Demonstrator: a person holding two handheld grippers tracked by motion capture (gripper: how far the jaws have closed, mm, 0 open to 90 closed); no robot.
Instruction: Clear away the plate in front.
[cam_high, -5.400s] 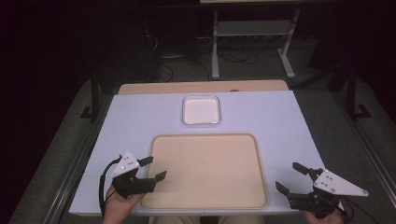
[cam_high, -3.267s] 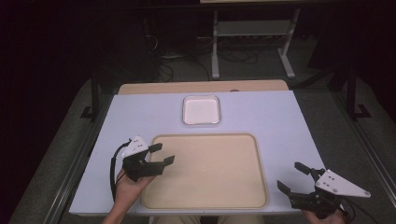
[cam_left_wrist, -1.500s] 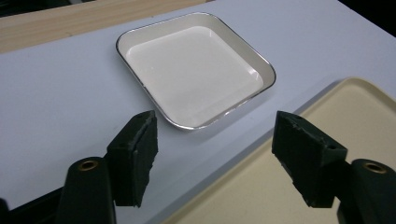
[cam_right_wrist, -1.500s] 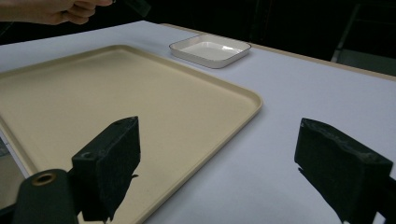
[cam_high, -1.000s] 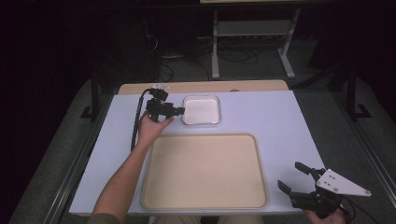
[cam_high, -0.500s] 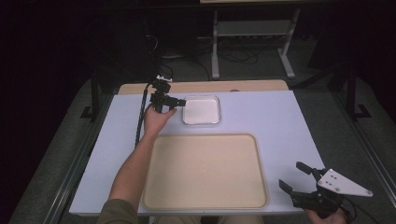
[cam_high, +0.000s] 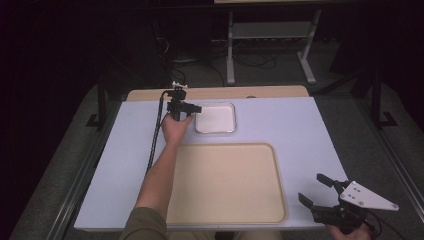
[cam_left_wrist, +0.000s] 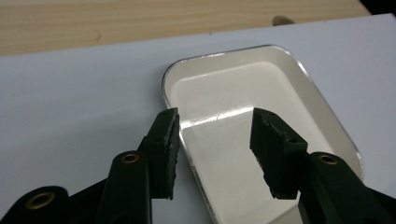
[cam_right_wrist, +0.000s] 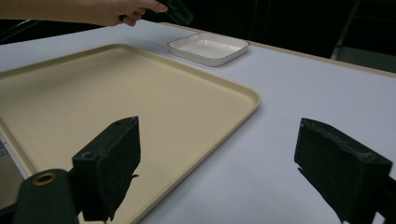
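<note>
Dish (cam_left_wrist: 261, 140) near edge cut off behind L jaws

White dish (cam_left_wrist: 261, 116): near end cut off by the bottom edge of the left gripper view, partly behind the jaws.
Beige tray (cam_right_wrist: 93, 107): left part runs past the edge of the right gripper view.
Person's hand (cam_right_wrist: 116, 11): cropped at the top there.
Right gripper (cam_high: 320, 200): holding hand cut off at the bottom of the high view.
</note>
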